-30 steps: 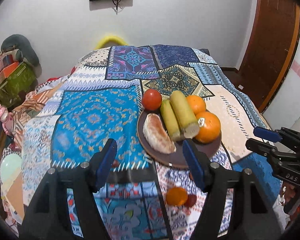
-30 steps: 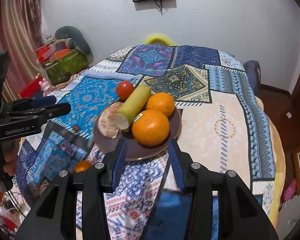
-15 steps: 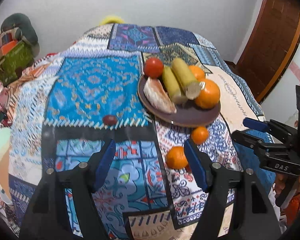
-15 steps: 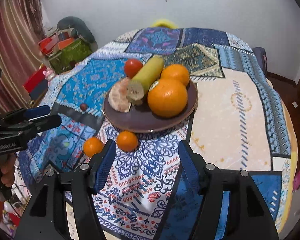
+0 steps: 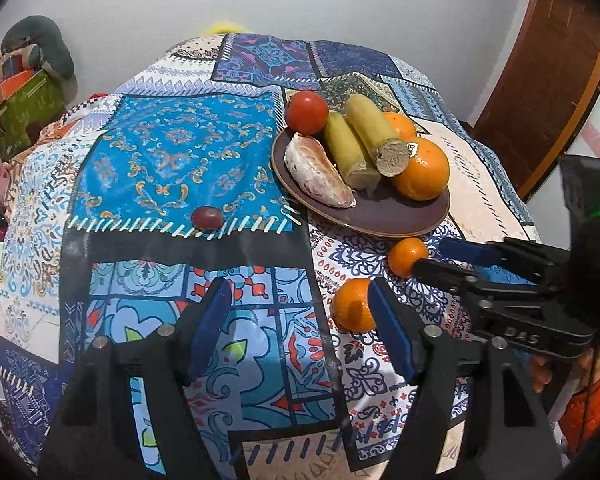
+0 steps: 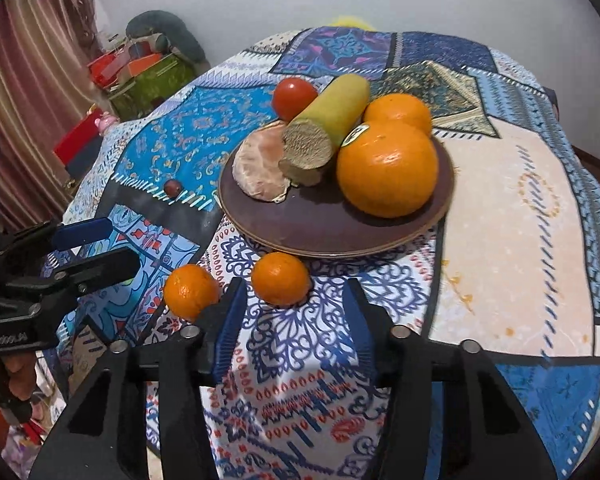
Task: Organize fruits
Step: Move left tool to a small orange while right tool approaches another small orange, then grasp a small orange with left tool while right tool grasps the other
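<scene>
Both tools have come down toward the near edge of the patterned cloth [image 5: 172, 152] since a second ago, so the brown plate [image 6: 324, 236] now sits higher in each view and two small tangerines have come into sight in front of it; the plate carries a large orange [image 6: 386, 168], a second orange [image 6: 398, 110] behind it, two greenish cut stalks [image 5: 364, 140], a tomato [image 5: 307, 113] at the far rim and a peeled citrus piece [image 5: 318, 176] at the left rim; the nearer tangerine [image 6: 281, 278] lies just before the plate's front rim, beyond the tips of the right tool [image 6: 292, 322], whose jaws are closing with only cloth between them; the other tangerine [image 5: 353, 310] lies left of it, partly hidden behind the right finger of the left tool [image 5: 300, 328], which is released and grasps nothing; a small dark red fruit [image 5: 207, 217] rests well to the left of the plate.
</scene>
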`<state>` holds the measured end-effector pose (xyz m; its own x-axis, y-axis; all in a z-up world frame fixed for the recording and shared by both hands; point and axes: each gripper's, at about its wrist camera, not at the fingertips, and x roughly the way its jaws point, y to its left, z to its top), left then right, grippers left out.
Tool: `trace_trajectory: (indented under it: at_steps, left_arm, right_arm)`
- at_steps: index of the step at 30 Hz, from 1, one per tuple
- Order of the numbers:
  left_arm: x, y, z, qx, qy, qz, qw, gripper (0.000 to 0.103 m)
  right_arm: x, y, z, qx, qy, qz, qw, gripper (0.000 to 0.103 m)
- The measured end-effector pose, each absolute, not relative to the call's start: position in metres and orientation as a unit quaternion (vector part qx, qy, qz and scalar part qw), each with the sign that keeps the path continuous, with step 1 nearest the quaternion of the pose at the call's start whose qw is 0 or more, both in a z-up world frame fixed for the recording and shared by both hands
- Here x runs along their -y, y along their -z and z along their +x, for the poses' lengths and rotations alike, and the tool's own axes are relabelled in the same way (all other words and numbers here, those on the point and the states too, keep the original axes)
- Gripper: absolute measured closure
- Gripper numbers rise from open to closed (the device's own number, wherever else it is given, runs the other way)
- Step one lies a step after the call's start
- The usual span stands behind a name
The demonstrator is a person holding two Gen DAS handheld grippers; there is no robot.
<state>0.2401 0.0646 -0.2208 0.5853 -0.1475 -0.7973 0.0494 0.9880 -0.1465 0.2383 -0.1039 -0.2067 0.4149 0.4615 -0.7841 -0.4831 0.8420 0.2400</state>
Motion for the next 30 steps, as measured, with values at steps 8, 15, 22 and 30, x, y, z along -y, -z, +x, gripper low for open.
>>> trace_trajectory:
  at_steps: [8, 15, 22, 30]
  left_arm:
    - [-0.057, 0.226, 0.245, -0.465, 0.077, -0.057, 0.880, 0.033]
    - [-0.045, 0.226, 0.242, -0.466, 0.086, -0.043, 0.879, 0.039]
    - [-0.037, 0.229, 0.242, -0.475, 0.098, -0.043, 0.874, 0.047]
    - [-0.027, 0.243, 0.255, -0.493, 0.102, -0.044, 0.863, 0.060]
  right_arm:
    - [0.094, 0.215, 0.245, -0.471, -0.300, -0.002, 0.829, 0.069]
    - [0.086, 0.220, 0.246, -0.474, -0.313, -0.008, 0.823, 0.072]
    - [0.097, 0.212, 0.242, -0.464, -0.305, -0.006, 0.832, 0.072]
    - [0.128, 0.195, 0.231, -0.451, -0.288, 0.004, 0.845, 0.072]
